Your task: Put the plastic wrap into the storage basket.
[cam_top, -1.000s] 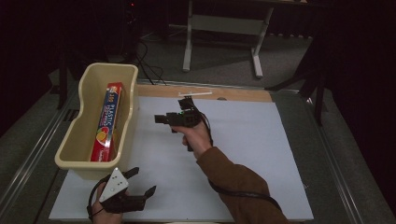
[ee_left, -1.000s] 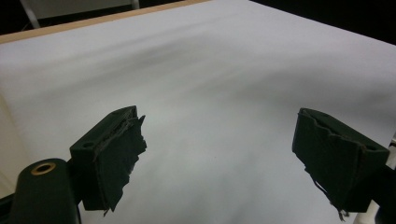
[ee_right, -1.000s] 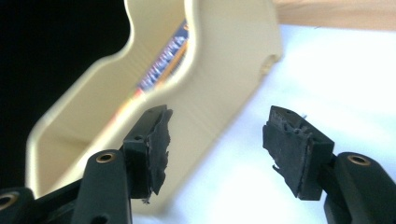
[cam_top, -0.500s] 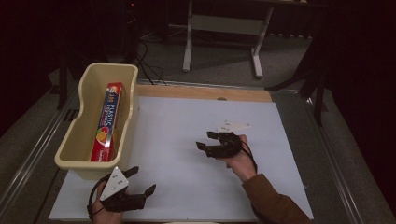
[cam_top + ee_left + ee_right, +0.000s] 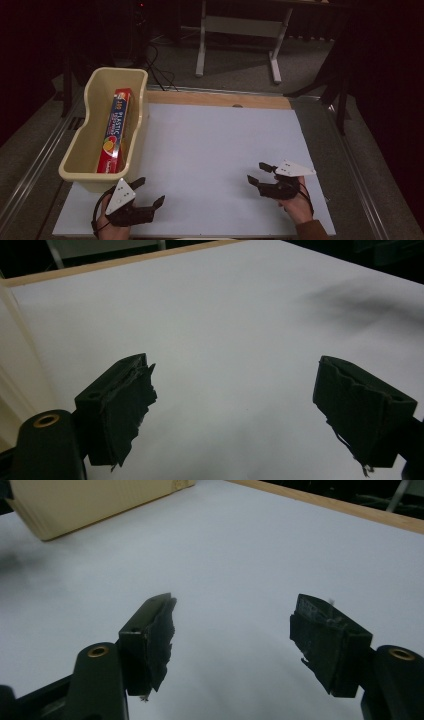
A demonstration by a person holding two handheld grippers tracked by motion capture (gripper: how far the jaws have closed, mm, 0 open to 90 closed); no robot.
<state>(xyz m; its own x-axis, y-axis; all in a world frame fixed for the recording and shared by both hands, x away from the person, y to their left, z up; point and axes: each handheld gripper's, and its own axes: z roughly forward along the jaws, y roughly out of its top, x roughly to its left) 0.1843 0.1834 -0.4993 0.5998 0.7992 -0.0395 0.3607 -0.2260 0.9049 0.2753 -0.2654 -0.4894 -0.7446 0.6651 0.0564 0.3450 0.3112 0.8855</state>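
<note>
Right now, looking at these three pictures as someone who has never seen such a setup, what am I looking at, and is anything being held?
There is no robot here. A person sits at a table covered by a white sheet and holds a hand tool in each hand: the left gripper and the right gripper, each with two black jaws.

The high view looks down from above the person's side of the table. The other two pictures come from small cameras riding on each gripper, looking out along its jaws.

At the left of the table stands a cream bin with a box of plastic wrap lying inside.

Nothing is held: both pairs of jaws stand wide apart over bare sheet.
</note>
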